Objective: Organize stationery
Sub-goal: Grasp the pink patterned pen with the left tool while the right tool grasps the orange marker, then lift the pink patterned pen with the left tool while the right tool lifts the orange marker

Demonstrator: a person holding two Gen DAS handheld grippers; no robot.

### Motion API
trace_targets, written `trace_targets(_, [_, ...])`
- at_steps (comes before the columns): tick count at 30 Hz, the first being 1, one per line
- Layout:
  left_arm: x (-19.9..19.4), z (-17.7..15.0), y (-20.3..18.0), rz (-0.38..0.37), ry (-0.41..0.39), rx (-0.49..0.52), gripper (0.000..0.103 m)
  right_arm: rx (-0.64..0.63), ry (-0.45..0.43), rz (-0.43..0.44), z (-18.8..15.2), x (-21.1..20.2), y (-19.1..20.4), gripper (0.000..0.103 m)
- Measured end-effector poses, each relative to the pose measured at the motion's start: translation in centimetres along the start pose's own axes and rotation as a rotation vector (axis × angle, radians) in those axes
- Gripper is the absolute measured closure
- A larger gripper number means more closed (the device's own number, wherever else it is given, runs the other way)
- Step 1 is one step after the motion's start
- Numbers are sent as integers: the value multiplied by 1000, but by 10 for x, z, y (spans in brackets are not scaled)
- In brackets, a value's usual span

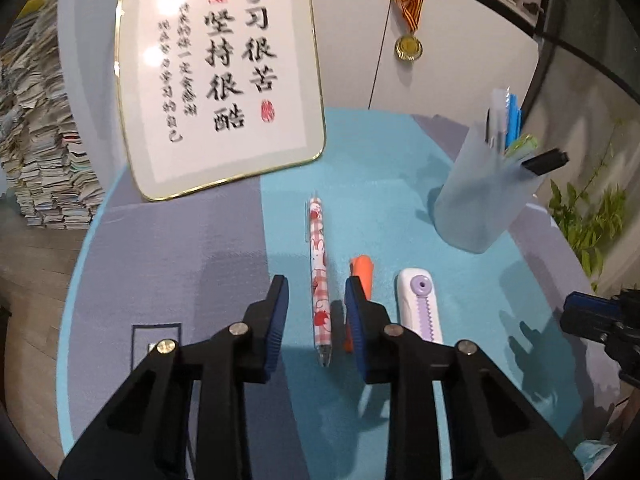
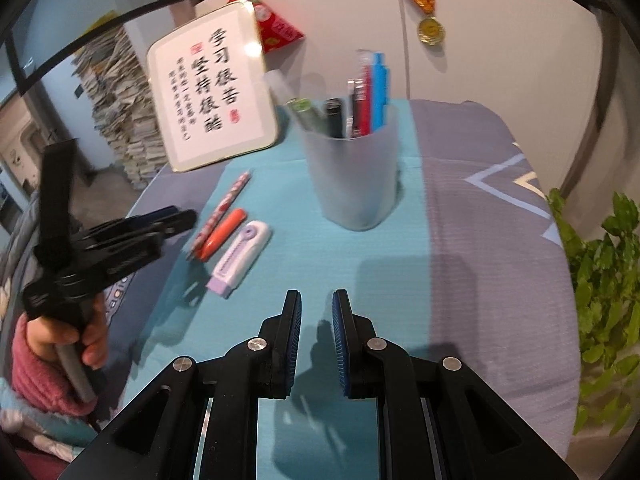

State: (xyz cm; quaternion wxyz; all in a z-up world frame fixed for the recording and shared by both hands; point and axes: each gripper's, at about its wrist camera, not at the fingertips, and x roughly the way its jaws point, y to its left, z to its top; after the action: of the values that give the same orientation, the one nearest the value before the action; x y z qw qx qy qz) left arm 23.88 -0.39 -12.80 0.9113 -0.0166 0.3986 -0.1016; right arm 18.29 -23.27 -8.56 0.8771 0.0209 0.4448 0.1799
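A pink patterned pen (image 1: 316,232) lies on the teal cloth between the fingers of my left gripper (image 1: 317,288). The jaws stand open, with a gap on each side of the pen. Just right of it lie an orange marker (image 1: 362,266), partly hidden by the right finger, and a white and purple cutter-like tool (image 1: 420,304). A frosted cup (image 1: 476,200) holding several pens stands at the back right. In the right wrist view the pen (image 2: 228,200), marker (image 2: 224,232), tool (image 2: 240,260) and cup (image 2: 356,176) show, and the left gripper (image 2: 172,216) reaches in. My right gripper (image 2: 316,312) is shut and holds nothing.
A gold-rimmed calligraphy board (image 1: 216,80) leans against the wall behind the round table (image 1: 160,260). A medal (image 1: 408,46) hangs on the wall. A tall stack of papers (image 1: 40,140) stands at the left, and a green plant (image 2: 600,300) by the table's right edge.
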Motion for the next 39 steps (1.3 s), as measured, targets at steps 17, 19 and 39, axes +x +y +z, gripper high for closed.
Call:
trace_targets(17, [-5, -24, 19, -90, 126, -96, 95, -29, 31, 78, 32, 14, 38, 88])
trace_targets(19, [-22, -40, 25, -101, 131, -124, 95, -28, 55, 116, 40, 26, 48, 88])
trace_targets(39, [-52, -65, 25, -54, 109, -51, 72, 136, 246, 32, 82, 135, 86, 66])
